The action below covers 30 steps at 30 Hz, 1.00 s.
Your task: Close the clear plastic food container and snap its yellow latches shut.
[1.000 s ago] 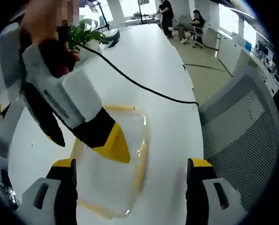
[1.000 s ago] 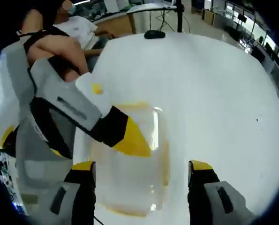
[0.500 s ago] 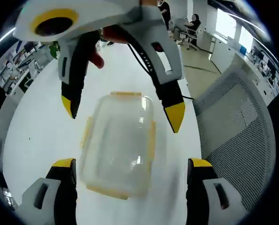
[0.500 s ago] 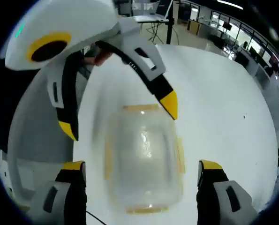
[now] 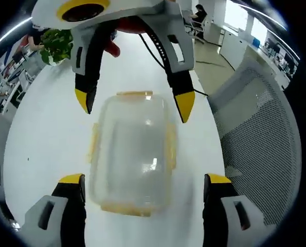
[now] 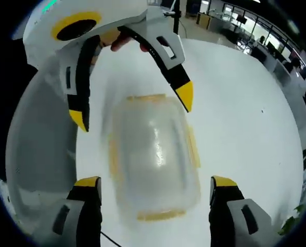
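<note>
Right now the clear container (image 5: 132, 157) with its yellow latches (image 5: 170, 149) lies on the white table (image 5: 45, 134), lid on, between my two grippers facing each other over it. My left gripper (image 5: 140, 193) is spread wide, holding nothing; my right gripper (image 6: 155, 198) likewise. A mesh chair (image 5: 255, 134) stands beside the table.
</note>
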### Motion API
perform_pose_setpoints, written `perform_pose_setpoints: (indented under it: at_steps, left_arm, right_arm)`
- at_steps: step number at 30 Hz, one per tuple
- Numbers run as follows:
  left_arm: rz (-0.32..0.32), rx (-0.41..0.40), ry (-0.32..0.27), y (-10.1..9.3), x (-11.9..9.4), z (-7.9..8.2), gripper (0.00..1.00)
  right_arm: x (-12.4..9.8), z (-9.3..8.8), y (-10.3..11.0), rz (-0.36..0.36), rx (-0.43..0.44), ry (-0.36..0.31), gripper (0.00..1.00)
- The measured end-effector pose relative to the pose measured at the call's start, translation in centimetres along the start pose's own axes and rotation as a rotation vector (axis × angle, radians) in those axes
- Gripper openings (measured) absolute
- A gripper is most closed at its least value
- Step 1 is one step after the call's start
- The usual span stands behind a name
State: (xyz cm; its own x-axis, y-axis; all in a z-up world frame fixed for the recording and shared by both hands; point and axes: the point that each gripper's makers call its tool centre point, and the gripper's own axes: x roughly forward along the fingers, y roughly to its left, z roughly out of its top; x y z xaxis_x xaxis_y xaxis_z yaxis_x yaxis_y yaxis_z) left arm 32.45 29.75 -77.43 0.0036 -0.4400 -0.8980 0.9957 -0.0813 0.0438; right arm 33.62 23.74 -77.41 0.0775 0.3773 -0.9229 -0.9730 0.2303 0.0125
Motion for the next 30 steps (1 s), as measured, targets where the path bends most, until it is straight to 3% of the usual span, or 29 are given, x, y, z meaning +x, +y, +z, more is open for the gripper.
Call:
perform_pose_setpoints:
  at_steps: [4, 9, 14, 16, 27, 30]
  left_arm:
    - [0.004, -0.027, 0.031, 0.4, 0.3, -0.4, 0.94]
    - [0.026, -0.026, 0.111, 2.0, 0.6, -1.6, 0.93]
    - [0.037, -0.028, 0.158, 2.7, 1.2, -1.7, 0.92]
    - [0.028, 0.008, 0.182, 2.4, 1.4, -1.9, 0.91]
    - [0.011, 0.09, 0.193, 2.0, 2.5, -2.1, 0.91]
    - [0.018, 0.104, 0.181, 2.2, 2.9, -2.3, 0.91]
  right_arm:
    - [0.2, -0.5, 0.5, 0.036, -0.054, -0.024, 0.82]
    - [1.0, -1.7, -0.1, 0.028, -0.146, 0.011, 0.8]
    - [1.2, -3.1, -0.2, 0.044, -0.136, 0.022, 0.79]
    - [1.1, -3.0, -0.1, 0.042, -0.125, 0.012, 0.78]
    - [1.1, -2.3, -0.2, -0.003, -0.1, 0.043, 0.79]
    - [1.5, -3.0, -0.2, 0.001, -0.086, 0.082, 0.79]
